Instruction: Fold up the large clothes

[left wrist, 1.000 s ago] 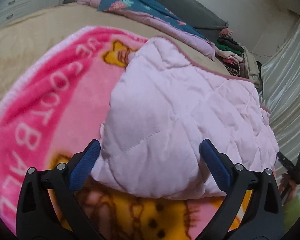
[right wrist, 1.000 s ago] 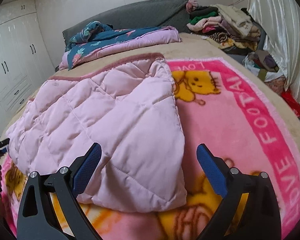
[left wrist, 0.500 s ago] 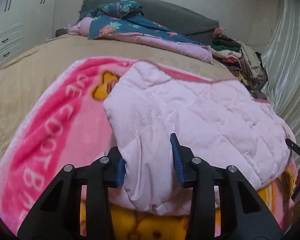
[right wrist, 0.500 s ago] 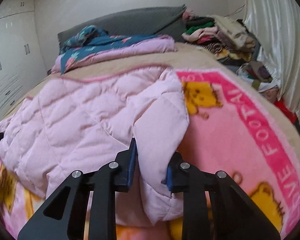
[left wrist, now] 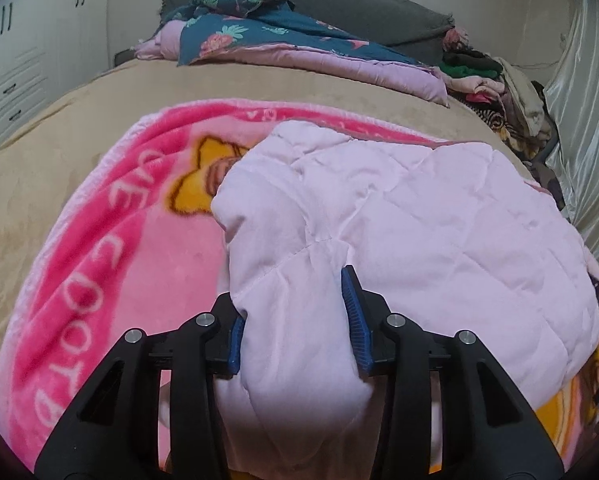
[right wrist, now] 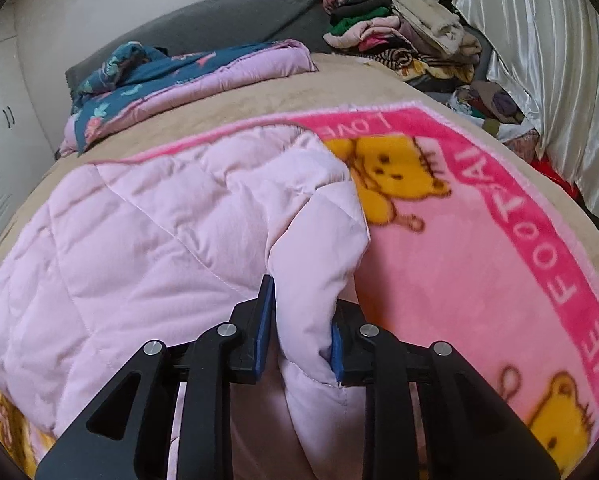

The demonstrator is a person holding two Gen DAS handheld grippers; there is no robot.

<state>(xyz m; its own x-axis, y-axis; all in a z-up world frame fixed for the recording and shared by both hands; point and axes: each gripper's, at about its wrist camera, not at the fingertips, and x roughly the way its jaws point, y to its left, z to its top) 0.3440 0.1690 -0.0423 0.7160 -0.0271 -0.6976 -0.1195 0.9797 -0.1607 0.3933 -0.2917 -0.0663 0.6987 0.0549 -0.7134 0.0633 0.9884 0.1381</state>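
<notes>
A pale pink quilted garment (left wrist: 419, 216) lies folded on a pink cartoon blanket (left wrist: 111, 240) on the bed. My left gripper (left wrist: 295, 320) is shut on the garment's near left corner, with a thick fold bunched between the blue pads. My right gripper (right wrist: 301, 328) is shut on the near right corner of the same garment (right wrist: 159, 240), which is lifted a little off the blanket (right wrist: 479, 260). The garment's underside is hidden.
A beige bedspread (left wrist: 259, 88) lies under the blanket. A folded floral quilt (left wrist: 259, 28) and grey headboard (left wrist: 359, 4) stand at the far end. A pile of clothes (right wrist: 399, 36) sits at the far right, by a shiny curtain (right wrist: 539, 60). White cupboards (left wrist: 19, 48) stand left.
One second ago both grippers were open around the garment's near edge. Both have shut on its near corners and raised them slightly.
</notes>
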